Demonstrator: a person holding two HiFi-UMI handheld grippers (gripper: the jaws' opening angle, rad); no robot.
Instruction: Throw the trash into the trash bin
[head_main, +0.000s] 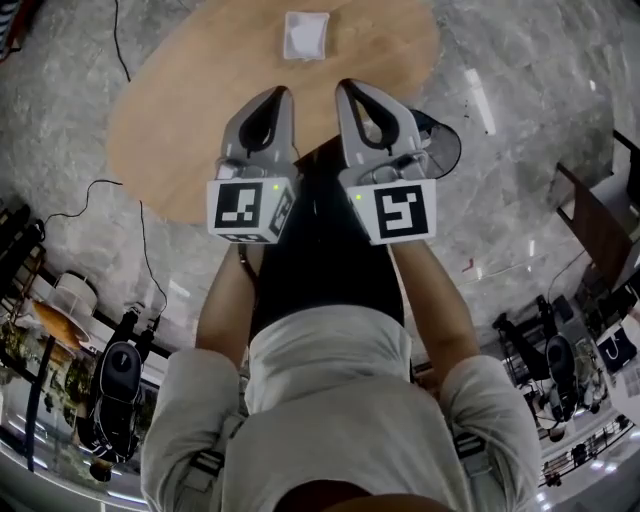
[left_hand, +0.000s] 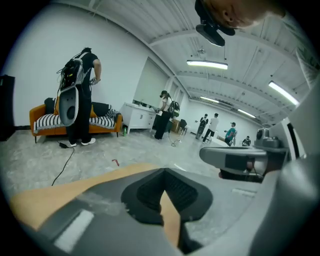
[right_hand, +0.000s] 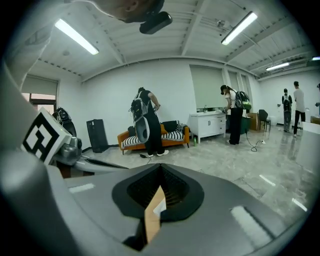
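A white crumpled piece of trash (head_main: 306, 35) lies on the far part of the round wooden table (head_main: 190, 120). A black trash bin (head_main: 445, 148) stands on the floor at the table's near right edge, partly hidden behind my right gripper. My left gripper (head_main: 283, 92) and right gripper (head_main: 343, 86) hang side by side over the table's near edge, short of the trash. Both are shut with nothing held. In the left gripper view the closed jaws (left_hand: 163, 171) frame only a wedge of tabletop. The right gripper view's jaws (right_hand: 160, 166) also meet at the tips.
Black cables (head_main: 140, 230) run over the marble floor left of the table. A dark chair (head_main: 590, 215) stands at the right. An orange sofa (right_hand: 150, 136) and a white cabinet (right_hand: 207, 125) line the far wall, with several people standing about the room.
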